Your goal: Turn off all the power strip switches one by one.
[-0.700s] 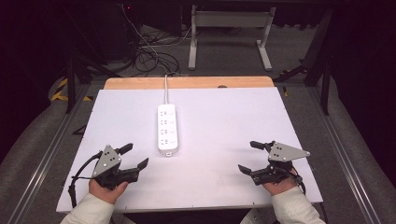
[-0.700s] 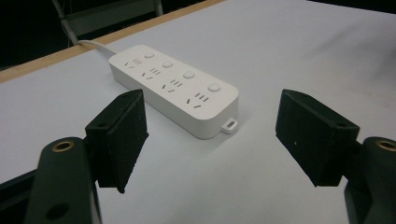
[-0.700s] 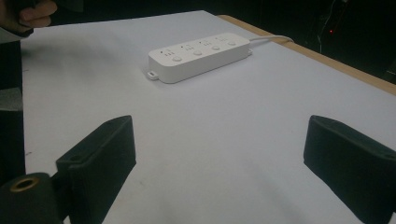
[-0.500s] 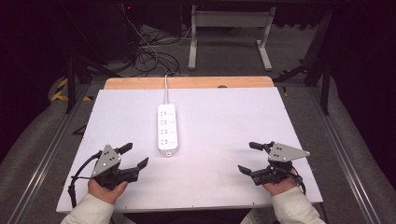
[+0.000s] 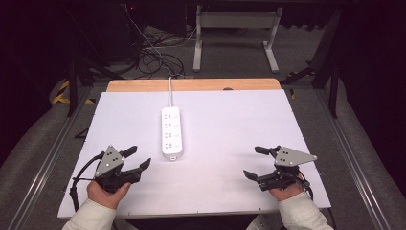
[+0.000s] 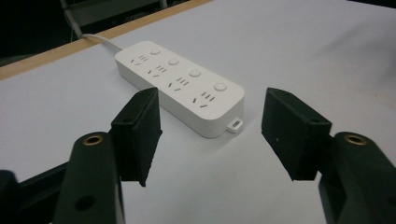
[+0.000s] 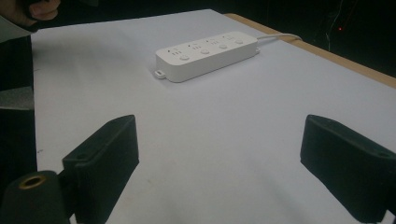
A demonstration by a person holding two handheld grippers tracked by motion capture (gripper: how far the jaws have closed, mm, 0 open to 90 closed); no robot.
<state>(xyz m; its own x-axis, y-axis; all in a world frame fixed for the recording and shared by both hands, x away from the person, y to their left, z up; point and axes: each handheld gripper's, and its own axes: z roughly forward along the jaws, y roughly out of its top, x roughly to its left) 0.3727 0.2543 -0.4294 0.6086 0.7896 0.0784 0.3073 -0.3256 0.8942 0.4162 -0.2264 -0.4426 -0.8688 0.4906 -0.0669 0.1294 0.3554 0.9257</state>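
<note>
A white power strip point(image 5: 171, 132) with several sockets and buttons lies lengthwise on the white table top point(image 5: 230, 124), its cord running off the far edge. My left gripper point(image 5: 137, 158) rests at the front left, jaws open and empty, pointing toward the near end of the strip point(image 6: 182, 86), a short way from it. At the front right my right gripper point(image 5: 253, 163) stands open with nothing between its jaws, and the strip point(image 7: 208, 53) lies well ahead of it.
A wooden strip point(image 5: 191, 85) borders the table's far edge. Beyond it are loose cables point(image 5: 153, 52) on the floor and a metal stand point(image 5: 237, 33). Metal rails run along both sides of the table.
</note>
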